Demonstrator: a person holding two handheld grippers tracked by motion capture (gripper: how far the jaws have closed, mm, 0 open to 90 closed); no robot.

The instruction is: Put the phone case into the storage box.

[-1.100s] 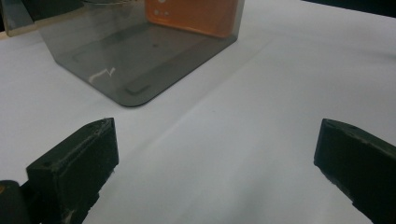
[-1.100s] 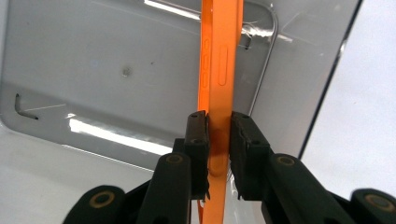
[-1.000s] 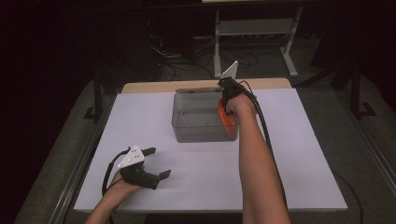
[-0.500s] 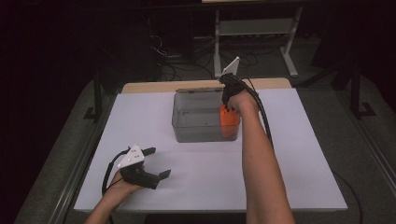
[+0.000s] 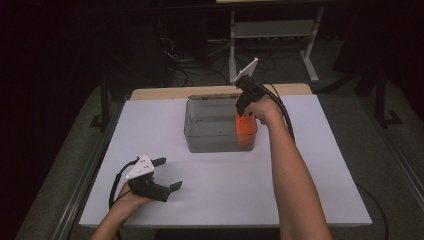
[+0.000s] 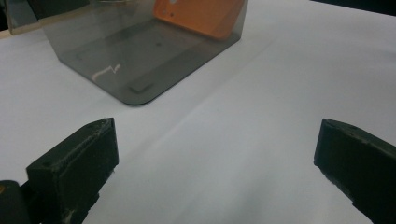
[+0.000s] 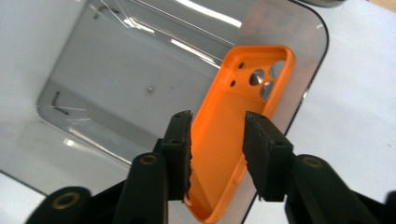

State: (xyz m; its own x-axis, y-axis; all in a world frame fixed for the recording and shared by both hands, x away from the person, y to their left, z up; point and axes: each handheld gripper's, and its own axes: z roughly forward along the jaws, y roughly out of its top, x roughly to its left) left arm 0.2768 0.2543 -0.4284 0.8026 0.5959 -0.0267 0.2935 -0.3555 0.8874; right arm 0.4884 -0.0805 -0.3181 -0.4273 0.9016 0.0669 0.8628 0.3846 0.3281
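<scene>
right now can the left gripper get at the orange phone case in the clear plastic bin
Probably yes: the left gripper, jaws open, faces bare white table, but the orange phone case sits inside the bin under the right gripper.

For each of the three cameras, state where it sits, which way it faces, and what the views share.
High view: above the person's side of the table, looking forward and down; both forearms, left gripper and right gripper show.
Left gripper view: on the left gripper, low over the table, facing the grey bin; its wide-apart jaws show.
Right gripper view: on the right gripper, looking down into the bin; its jaws flank the orange phone case.
Shared: all three views show the bin and the case.
</scene>
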